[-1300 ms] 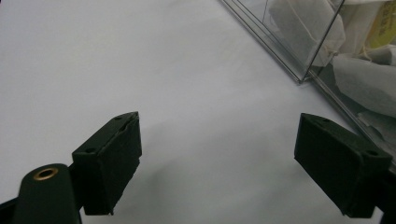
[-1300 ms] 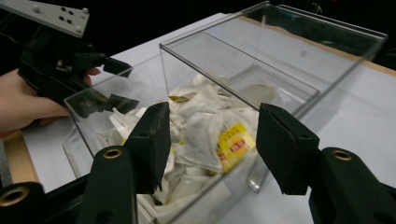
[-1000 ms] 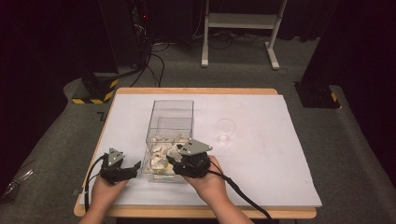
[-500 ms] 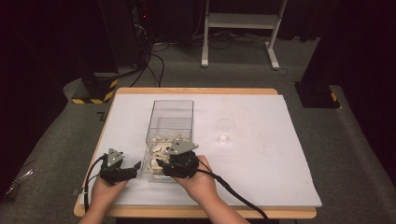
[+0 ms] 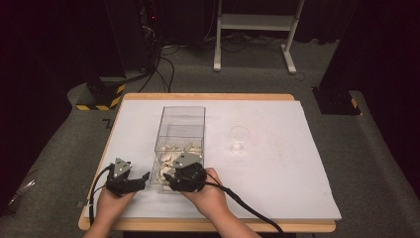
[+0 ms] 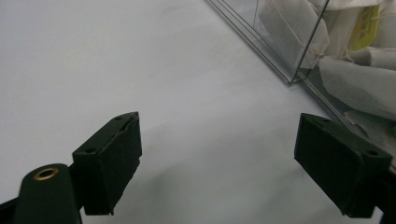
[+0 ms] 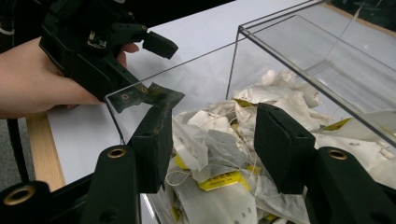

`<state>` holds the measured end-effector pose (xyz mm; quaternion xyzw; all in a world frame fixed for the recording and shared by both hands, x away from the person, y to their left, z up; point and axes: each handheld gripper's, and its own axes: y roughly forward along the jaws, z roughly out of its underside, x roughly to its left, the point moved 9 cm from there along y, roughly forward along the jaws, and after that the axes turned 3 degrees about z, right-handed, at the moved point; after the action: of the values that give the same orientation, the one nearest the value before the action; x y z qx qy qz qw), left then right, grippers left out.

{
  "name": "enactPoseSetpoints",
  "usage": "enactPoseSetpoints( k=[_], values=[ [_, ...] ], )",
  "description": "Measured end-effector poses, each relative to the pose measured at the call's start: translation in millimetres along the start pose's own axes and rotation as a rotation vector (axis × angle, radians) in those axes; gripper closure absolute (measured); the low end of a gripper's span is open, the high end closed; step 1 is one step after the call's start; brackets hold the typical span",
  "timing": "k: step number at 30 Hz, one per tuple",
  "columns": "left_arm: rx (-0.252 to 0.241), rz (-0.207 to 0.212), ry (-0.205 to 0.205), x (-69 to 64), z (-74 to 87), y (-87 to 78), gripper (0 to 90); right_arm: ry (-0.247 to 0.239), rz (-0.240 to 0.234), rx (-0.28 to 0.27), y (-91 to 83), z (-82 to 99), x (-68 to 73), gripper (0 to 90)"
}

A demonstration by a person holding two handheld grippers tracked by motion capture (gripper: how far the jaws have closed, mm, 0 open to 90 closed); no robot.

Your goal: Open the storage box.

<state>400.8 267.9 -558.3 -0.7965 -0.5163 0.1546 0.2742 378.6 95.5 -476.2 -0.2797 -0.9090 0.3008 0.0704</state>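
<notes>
Right gripper (image 7: pixel 210 144): fingers (image 7: pixel 282 144) parted moderately, empty, poised over the near end of the clear box (image 5: pixel 181 130), just above the heap.
Tea bags (image 7: pixel 219 149): piled loose in the box's near half on the desk (image 5: pixel 277 168). Likely very light, soft, crushable; paper tears easily. Best taken by a pinched fold of one bag or its yellow tag (image 7: pixel 222 181); strings may drag neighbours.
Left gripper (image 6: pixel 219 158): fingers wide, empty, low over bare desk just beside the box wall.
Clear cup (image 5: pixel 239 139): right of box, apart.
</notes>
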Motion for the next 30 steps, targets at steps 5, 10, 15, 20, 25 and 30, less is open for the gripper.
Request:
enactPoseSetpoints(
  k=[5, 10, 15, 20, 25, 30],
  values=[
    [0.0, -0.001, 0.002, -0.3, -0.2, 0.7, 15.3, -0.012, 0.005, 0.006, 2.1, 1.5, 0.7, 47.2],
    [0.006, 0.001, 0.006, -0.5, -0.1, 1.2, 15.4, -0.015, 0.006, 0.016, 3.2, 3.8, -0.6, 48.5],
    [0.002, 0.002, 0.004, 0.2, -0.4, 0.8, 15.4, -0.016, 0.006, 0.017, 4.4, 4.0, 0.3, 49.9],
    [0.0, 0.002, 0.003, 0.2, -0.5, 0.7, 15.5, -0.011, -0.001, 0.03, 5.5, 5.0, 1.6, 49.9],
    [0.0, 0.005, 0.0, 0.2, -0.7, 0.9, 15.5, 0.013, -0.007, 0.042, 6.2, 6.3, -0.1, 48.0],
    [-0.001, 0.006, -0.005, 0.1, -0.6, 0.9, 15.5, 0.005, -0.015, 0.05, 7.4, 7.1, 2.1, 50.3]
  ],
)
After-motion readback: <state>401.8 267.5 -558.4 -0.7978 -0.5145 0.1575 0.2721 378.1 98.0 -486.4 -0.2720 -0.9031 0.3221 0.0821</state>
